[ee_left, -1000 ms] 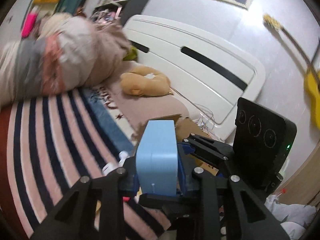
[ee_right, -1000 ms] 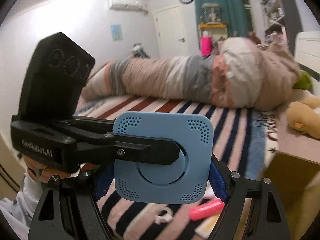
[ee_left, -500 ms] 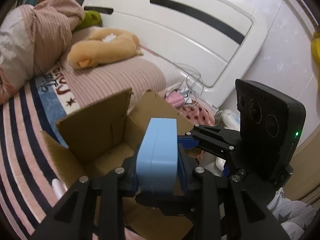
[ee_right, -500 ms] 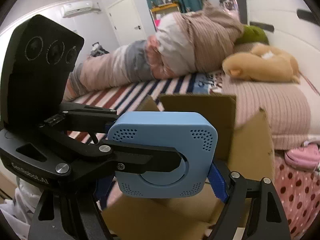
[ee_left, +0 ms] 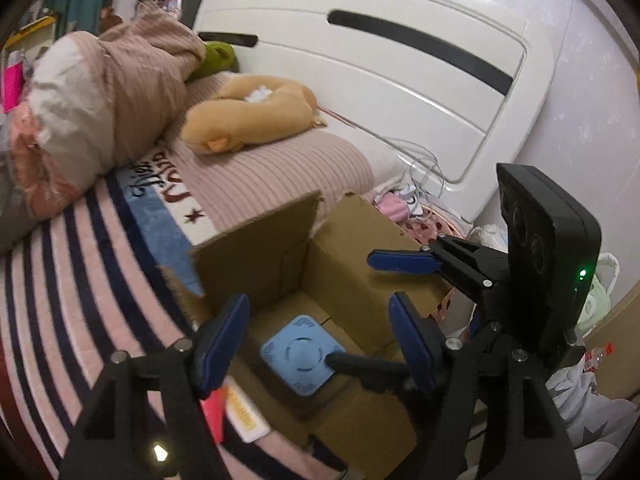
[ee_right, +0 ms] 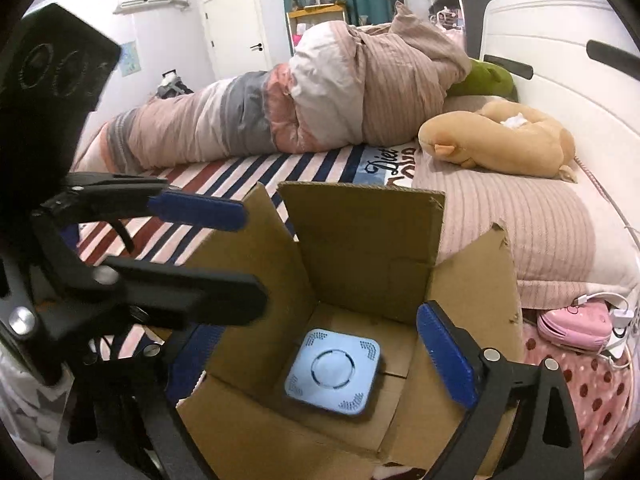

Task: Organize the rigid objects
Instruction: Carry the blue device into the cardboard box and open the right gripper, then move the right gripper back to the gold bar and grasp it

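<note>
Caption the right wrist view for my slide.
Square light-blue plastic device lying flat inside the open brown cardboard box, right tongs open above.

One cardboard box [ee_right: 362, 240], one blue square device [ee_right: 334, 372], one tan plush toy [ee_right: 500, 144], one green plush [ee_right: 486, 80], one rolled duvet [ee_right: 304, 108]

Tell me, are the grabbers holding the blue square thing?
No, nothing is held. The blue square device lies flat on the cardboard box floor, and both grippers, left and right, are open above it.

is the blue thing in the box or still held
In the box. The blue device lies flat on the floor of the open cardboard box, and both grippers are open above it, touching nothing.
</note>
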{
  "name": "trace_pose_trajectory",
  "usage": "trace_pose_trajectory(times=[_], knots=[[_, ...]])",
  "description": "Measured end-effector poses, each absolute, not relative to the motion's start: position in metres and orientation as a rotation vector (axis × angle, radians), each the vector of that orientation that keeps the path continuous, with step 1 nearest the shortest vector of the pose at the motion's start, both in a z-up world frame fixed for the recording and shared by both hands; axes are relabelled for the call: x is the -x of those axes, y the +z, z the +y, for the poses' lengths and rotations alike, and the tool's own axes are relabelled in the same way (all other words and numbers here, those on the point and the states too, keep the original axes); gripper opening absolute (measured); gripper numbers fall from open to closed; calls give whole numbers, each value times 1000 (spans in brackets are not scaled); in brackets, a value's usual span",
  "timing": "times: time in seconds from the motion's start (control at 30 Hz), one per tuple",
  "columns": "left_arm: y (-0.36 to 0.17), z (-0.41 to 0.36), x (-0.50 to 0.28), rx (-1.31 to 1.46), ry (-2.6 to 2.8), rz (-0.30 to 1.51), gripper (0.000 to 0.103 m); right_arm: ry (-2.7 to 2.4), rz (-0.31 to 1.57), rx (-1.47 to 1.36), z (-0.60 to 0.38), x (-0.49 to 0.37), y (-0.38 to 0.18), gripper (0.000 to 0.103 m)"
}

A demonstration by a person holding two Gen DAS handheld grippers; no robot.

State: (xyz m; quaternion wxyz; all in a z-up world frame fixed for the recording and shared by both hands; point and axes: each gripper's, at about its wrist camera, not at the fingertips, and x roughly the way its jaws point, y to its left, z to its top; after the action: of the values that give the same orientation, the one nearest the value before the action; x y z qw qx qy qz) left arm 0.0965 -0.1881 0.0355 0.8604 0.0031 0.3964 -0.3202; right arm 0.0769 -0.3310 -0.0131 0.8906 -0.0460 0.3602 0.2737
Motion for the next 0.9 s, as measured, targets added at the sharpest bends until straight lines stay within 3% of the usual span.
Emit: trace_pose_trajectory(times=[0.37,0.47,0.53,0.63,0.9], knots=[[49,-59,-41,37,-432,713,70,709,593,147,-254,-27,31,95],[36,-18,-25,38,-341,689,78,801,608,147,-221,-17,31,93],[22,2,-20,44,-309,691,78,852,633,166,-195,-12,23,78],[-5,23,-16,58,-297,703,78,893,698,183,-166,-11,-3,68],[-70,50,-31,65,-278,774,78,895,990,163,-122,-32,-103,67]])
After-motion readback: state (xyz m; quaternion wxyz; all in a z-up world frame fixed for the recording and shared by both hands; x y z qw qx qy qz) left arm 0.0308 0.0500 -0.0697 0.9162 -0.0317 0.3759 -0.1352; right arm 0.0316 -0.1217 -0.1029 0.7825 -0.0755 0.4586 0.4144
